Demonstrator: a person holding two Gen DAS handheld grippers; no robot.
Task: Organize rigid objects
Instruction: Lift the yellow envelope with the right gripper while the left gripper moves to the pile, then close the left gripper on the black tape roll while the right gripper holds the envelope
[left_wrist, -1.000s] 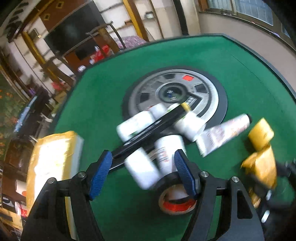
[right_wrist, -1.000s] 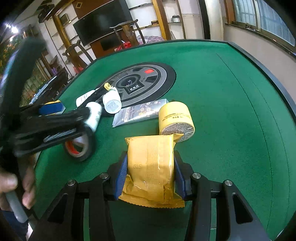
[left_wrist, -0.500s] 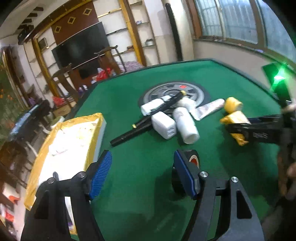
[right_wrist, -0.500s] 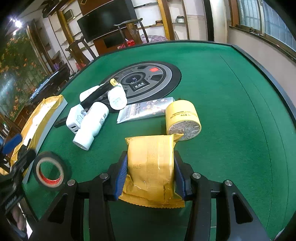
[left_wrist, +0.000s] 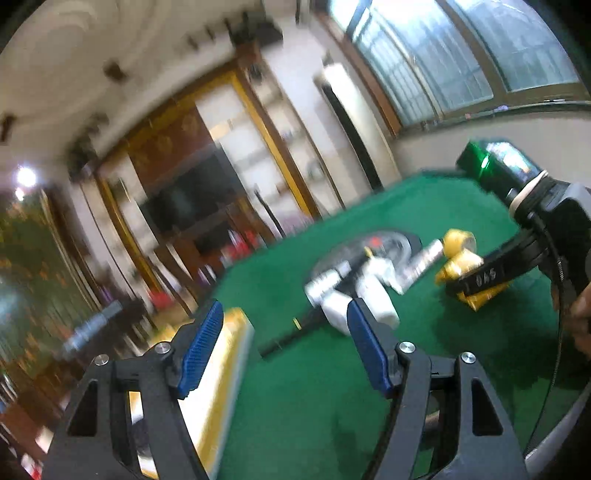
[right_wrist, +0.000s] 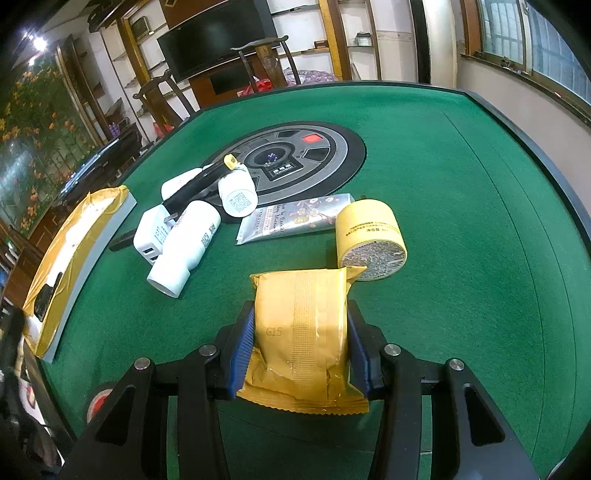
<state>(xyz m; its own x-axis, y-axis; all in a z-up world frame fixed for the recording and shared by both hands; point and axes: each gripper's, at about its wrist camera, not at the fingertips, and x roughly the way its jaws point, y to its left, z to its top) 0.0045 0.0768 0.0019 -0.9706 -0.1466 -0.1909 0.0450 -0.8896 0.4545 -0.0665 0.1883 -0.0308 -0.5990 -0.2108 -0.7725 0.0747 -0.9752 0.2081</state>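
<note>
- Right gripper (right_wrist: 301, 350) clamps yellow packet (right_wrist: 301, 332), just in front of yellow jar (right_wrist: 369, 238).
- Left gripper (left_wrist: 284, 347) jaws apart, empty, above green table (left_wrist: 314, 387).
- White bottles (right_wrist: 186, 247) left of jar.

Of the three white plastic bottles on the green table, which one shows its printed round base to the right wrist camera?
The white bottle lying at the round centre panel's edge; the other two show only their sides.

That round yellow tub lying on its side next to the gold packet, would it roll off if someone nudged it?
Probably: the yellow tub lies on its curved side on the green felt table, so a nudge could roll it. The felt may slow it. It looks rigid, and the gold packet touching it might block one direction.
</note>
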